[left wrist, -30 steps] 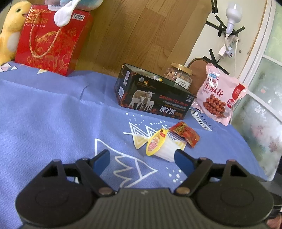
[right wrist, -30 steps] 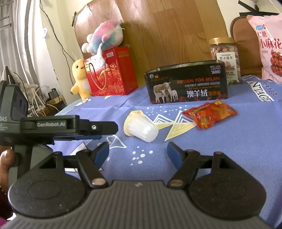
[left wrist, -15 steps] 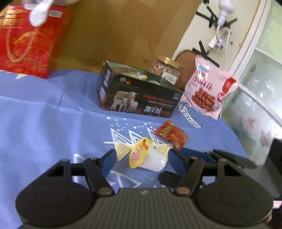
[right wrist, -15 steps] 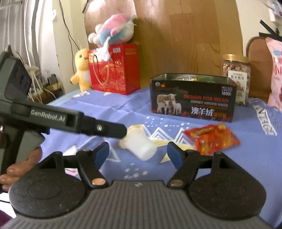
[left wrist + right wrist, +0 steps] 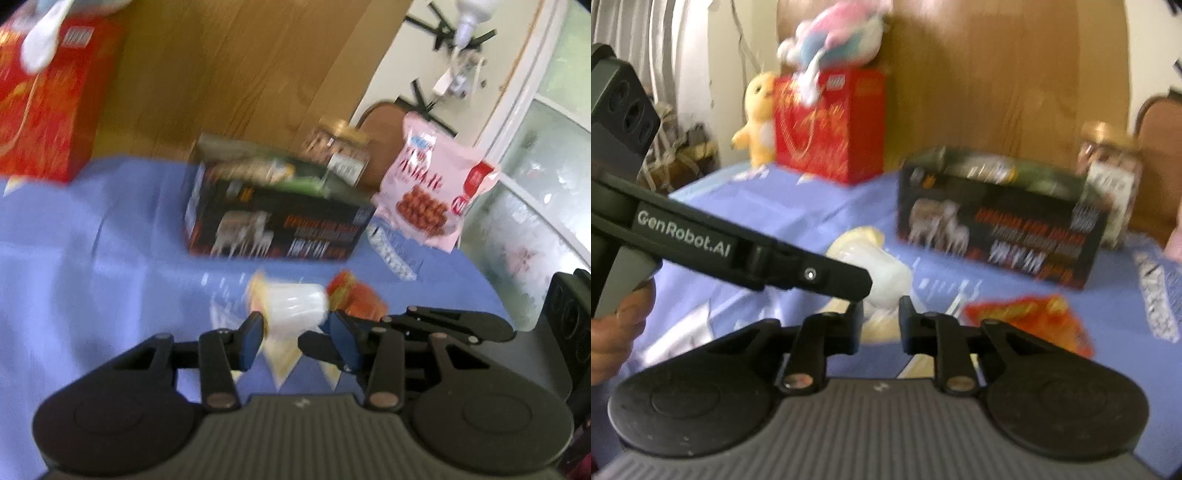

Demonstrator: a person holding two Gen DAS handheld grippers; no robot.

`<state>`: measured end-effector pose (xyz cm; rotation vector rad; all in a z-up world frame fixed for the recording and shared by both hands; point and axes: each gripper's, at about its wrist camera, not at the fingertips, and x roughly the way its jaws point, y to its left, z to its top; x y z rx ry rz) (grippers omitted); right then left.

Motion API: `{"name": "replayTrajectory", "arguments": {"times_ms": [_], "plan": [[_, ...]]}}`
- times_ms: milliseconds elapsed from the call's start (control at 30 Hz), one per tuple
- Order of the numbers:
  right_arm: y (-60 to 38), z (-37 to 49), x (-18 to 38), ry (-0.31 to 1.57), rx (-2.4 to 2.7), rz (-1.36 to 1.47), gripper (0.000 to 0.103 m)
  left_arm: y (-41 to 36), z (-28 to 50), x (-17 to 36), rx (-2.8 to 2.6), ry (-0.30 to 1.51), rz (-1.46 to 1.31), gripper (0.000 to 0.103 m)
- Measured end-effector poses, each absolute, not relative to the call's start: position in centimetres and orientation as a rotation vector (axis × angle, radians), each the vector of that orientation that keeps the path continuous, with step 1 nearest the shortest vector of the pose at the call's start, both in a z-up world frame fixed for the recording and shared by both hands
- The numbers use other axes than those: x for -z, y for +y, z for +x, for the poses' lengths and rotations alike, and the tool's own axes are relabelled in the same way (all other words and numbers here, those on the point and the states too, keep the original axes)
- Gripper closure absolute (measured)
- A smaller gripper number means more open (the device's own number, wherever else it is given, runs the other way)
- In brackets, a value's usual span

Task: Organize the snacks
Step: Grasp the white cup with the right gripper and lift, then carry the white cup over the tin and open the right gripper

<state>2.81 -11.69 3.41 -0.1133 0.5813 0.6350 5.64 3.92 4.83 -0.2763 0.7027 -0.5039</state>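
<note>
Both tools have closed in: the left tool [image 5: 295, 338] now flanks the jelly cup [image 5: 295, 310], still closing; the right tool [image 5: 881, 325] narrows at the cup's five o'clock.

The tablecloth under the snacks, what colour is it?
Blue tablecloth with white and yellow print; left wrist view.

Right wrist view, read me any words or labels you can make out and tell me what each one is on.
"GenRobot.AI": on the arm of the left gripper.
Black tin: print blurred, unreadable.
Jar label: blurred.
Red gift bag: lettering blurred.
Red snack packet: unreadable.
</note>
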Motion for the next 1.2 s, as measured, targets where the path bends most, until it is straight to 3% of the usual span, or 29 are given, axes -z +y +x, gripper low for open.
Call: {"name": "replayTrajectory", "arguments": {"times_ms": [67,367,433,533,600,667,767,800,833,1000,1200], "plan": [[-12.1,3.5,-4.4,0.554,-0.662,-0.074,0.088,3.2,6.4,-6.1,0.556,0.678,-0.274,0.071],[-13.0,4.9,-5.4,0.502,-0.612,-0.09,0.085,4.3,8.1,-8.8,0.506,0.574,-0.274,0.07],[-13.4,4.8,-4.6,0.522,-0.612,-0.115,0.065,6.0,9.1,-8.0,0.452,0.607,-0.317,0.07],[-13.3,5.5,-3.4,0.559,-0.603,-0.145,0.054,7.9,10.6,-6.2,0.428,0.692,-0.406,0.069],[-13.0,6.4,-2.9,0.601,-0.617,-0.125,0.048,7.7,11.1,-5.2,0.432,0.727,-0.415,0.063],[-12.4,7.5,-2.2,0.658,-0.655,-0.092,0.048,7.0,11.5,-4.3,0.422,0.748,-0.392,0.06],[-10.7,8.8,-1.4,0.711,-0.693,-0.102,0.048,5.6,12.0,-2.4,0.413,0.807,-0.35,0.063],[-10.1,9.1,-1.0,0.734,-0.718,-0.105,0.051,5.3,12.1,-1.7,0.412,0.828,-0.341,0.064],[-9.5,9.3,-0.7,0.752,-0.735,-0.113,0.064,5.3,12.0,-1.4,0.421,0.818,-0.354,0.064],[-8.9,8.1,-1.5,0.665,-0.694,-0.172,0.069,5.3,11.8,-3.0,0.413,0.782,-0.328,0.064],[-11.0,9.0,-5.7,0.456,-0.587,-0.164,0.069,3.0,13.0,-8.8,0.467,0.613,-0.261,0.064]]}}
